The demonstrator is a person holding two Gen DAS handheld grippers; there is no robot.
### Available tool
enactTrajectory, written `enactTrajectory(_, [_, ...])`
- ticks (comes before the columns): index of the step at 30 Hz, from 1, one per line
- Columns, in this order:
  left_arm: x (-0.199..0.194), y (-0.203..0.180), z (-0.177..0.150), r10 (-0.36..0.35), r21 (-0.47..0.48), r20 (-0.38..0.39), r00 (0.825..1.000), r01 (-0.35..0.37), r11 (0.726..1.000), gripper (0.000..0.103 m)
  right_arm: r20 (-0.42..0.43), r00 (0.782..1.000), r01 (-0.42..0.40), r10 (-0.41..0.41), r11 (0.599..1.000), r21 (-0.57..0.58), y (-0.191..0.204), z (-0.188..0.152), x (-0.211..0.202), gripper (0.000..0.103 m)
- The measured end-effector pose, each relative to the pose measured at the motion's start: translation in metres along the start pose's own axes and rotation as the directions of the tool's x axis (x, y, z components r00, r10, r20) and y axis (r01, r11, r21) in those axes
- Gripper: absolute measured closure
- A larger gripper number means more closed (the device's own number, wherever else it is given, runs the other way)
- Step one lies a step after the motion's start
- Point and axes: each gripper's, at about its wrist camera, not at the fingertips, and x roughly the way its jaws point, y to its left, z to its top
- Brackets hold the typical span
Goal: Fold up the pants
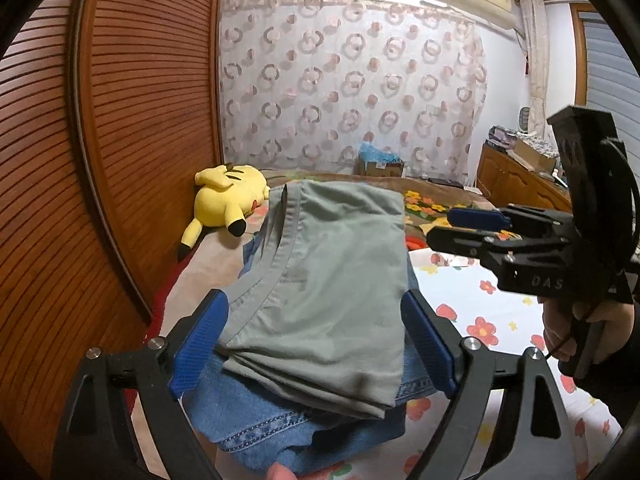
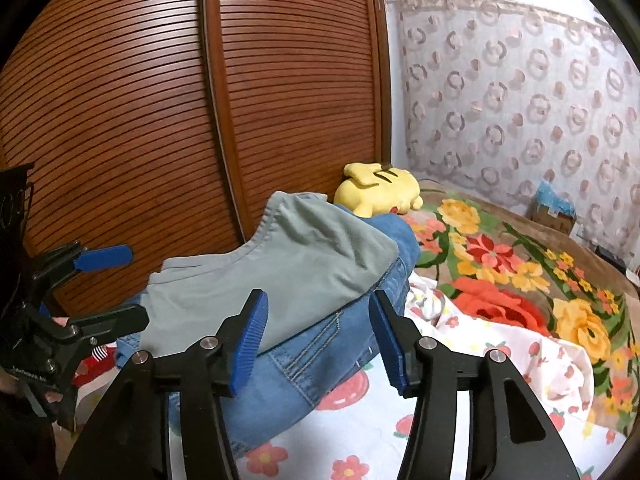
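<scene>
While the left gripper [image 1: 316, 340] is being held with jaws wide apart, clamping nothing | folded grey-green pants [image 1: 332, 280] are being framed between its pads, stacked on blue jeans [image 1: 256, 432] | right gripper [image 2: 318, 340] is being held parted, empty, beside the stack | yellow plush toy [image 1: 228, 200] is being seen beyond on the bed [image 1: 480, 320].

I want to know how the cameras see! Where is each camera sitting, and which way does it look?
Left wrist: sits on the left gripper, looks along its open fingers over the folded grey pants; the right gripper and a hand show.
Right wrist: sits on the right gripper, looks toward the wooden wardrobe; left gripper shows.
Both share the pants, blue jeans, yellow plush toy.
</scene>
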Motion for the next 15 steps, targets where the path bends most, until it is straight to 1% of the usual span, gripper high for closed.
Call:
enactTrajectory(2, [-0.004, -0.001, 0.001, -0.001, -0.001, 0.008, 1.0, 0.001, 1.0, 0.009, 0.01, 1.0, 0.001, -0.001, 1.0, 0.001, 0.002, -0.003, -0.007, 0.045])
enactTrajectory(3, [-0.008, -0.001, 0.002, -0.002, -0.002, 0.017, 1.0, 0.002, 1.0, 0.001, 0.014, 1.0, 0.005, -0.005, 1.0, 0.001, 0.003, -0.004, -0.01, 0.045])
enactTrajectory(8, [-0.025, -0.004, 0.004, -0.011, -0.002, 0.058, 0.998, 0.011, 1.0, 0.0, 0.032, 0.999, 0.032, -0.032, 1.0, 0.0, 0.01, -0.009, -0.026, 0.036])
enactTrajectory(13, [-0.044, -0.01, 0.004, -0.015, 0.009, 0.091, 0.996, 0.014, 1.0, 0.0, 0.04, 0.996, 0.077, -0.077, 0.997, 0.009, 0.018, -0.016, -0.044, 0.032])
enactTrajectory(15, [-0.051, -0.014, 0.003, -0.015, 0.02, 0.102, 0.995, 0.013, 1.0, 0.0, 0.038, 0.996, 0.084, -0.085, 0.996, 0.019, 0.022, -0.018, -0.049, 0.023])
